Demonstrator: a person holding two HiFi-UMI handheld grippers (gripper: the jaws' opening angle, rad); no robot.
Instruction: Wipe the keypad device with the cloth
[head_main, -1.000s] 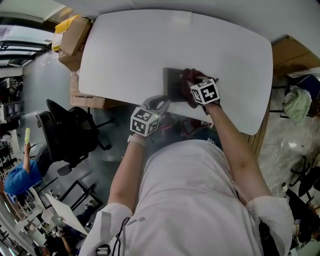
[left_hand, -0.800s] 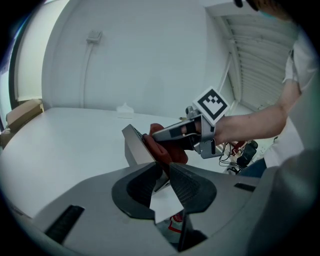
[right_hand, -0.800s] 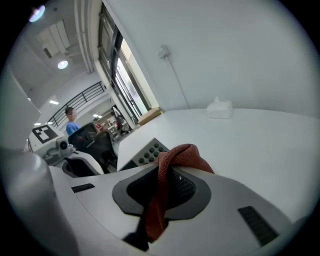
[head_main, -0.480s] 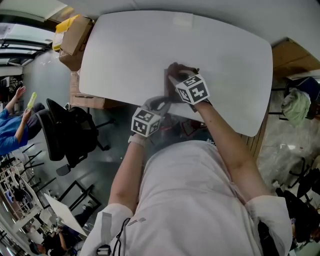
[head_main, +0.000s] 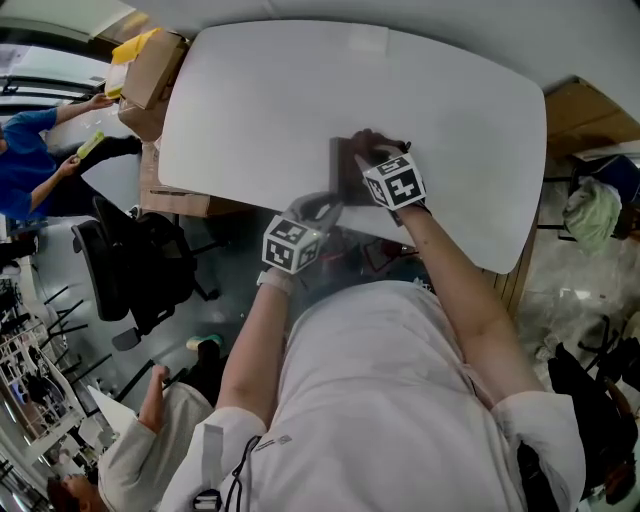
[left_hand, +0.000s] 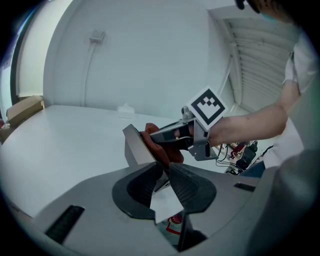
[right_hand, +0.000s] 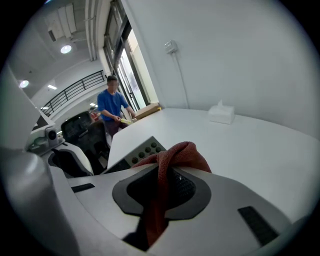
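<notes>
The grey keypad device (head_main: 347, 172) stands tilted at the near edge of the white table (head_main: 250, 110). My left gripper (head_main: 321, 206) is shut on its near lower edge, and the pads (left_hand: 186, 186) pinch that edge in the left gripper view. Its sloped face with round buttons (right_hand: 142, 150) shows in the right gripper view. My right gripper (head_main: 371, 156) is shut on a rust-red cloth (right_hand: 176, 151), which lies bunched against the device's face (left_hand: 136, 146). From the left gripper view the right gripper (left_hand: 151, 136) reaches in from the right with the cloth (left_hand: 161, 149) under it.
A white tissue box (right_hand: 221, 113) sits at the table's far side. Cardboard boxes (head_main: 148, 72) are stacked beyond the left end, with a black office chair (head_main: 140, 268) below them. A person in blue (head_main: 32, 150) stands far left; another (head_main: 135, 455) is at lower left.
My right gripper slid the cloth leftward across the device, then came slightly back to the right. The left gripper kept still. People at the left have moved about.
</notes>
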